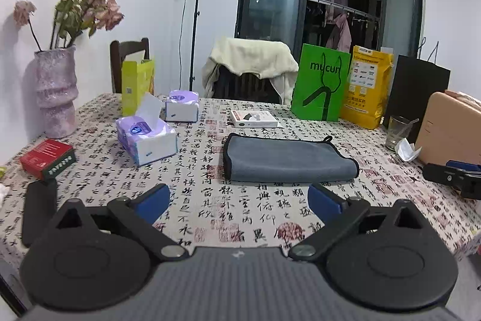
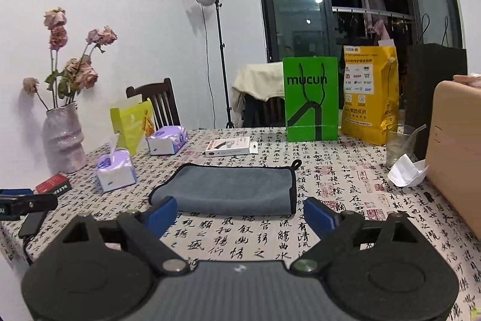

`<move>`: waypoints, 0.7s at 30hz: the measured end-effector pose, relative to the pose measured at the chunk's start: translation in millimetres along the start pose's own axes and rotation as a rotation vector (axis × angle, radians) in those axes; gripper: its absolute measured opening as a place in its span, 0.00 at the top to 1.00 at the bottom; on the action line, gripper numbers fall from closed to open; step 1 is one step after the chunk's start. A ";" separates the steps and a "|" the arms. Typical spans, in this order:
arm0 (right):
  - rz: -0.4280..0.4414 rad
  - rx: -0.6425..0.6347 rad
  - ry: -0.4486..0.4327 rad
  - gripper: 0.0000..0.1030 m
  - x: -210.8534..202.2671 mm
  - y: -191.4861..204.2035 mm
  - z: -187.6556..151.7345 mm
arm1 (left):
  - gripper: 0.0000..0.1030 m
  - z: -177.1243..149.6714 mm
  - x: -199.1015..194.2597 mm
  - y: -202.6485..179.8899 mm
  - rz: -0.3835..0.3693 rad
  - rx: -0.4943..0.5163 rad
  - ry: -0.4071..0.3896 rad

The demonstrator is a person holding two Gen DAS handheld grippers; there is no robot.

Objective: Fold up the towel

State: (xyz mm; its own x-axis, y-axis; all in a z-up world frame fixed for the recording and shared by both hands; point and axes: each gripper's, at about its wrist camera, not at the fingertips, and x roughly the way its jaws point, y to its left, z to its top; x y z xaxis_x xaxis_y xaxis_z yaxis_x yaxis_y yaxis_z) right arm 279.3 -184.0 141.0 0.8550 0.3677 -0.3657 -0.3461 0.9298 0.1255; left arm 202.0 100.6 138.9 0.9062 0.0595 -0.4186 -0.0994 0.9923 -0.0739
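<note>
While the grey towel (image 1: 287, 160) lies folded flat mid-tabletop (image 1: 210, 200), both claws hang near its front edge, apart from it; the left claw (image 1: 239, 200) is spread, empty; the right claw (image 2: 240, 214) likewise; tissue boxes (image 1: 145, 139) sit to the towel's left.

table (image 1: 210, 218) bears towel (image 1: 285, 160), tissue boxes (image 1: 145, 139).

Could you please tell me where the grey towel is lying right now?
In both wrist views the grey towel lies folded flat mid-table, just beyond both open grippers, with the white box behind it.
</note>
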 end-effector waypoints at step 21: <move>0.029 -0.019 -0.024 0.04 -81.6 43.1 -75.0 | 0.00 -65.7 -68.0 -24.1 -0.025 0.020 -0.077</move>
State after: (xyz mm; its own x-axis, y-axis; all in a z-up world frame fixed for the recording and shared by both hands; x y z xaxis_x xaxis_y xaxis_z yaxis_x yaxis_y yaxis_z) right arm 165.6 -175.3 107.1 0.8536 0.3946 -0.3402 -0.3777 0.9184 0.1177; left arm 115.9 65.5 109.7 0.9373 0.0425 -0.3458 -0.0690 0.9955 -0.0646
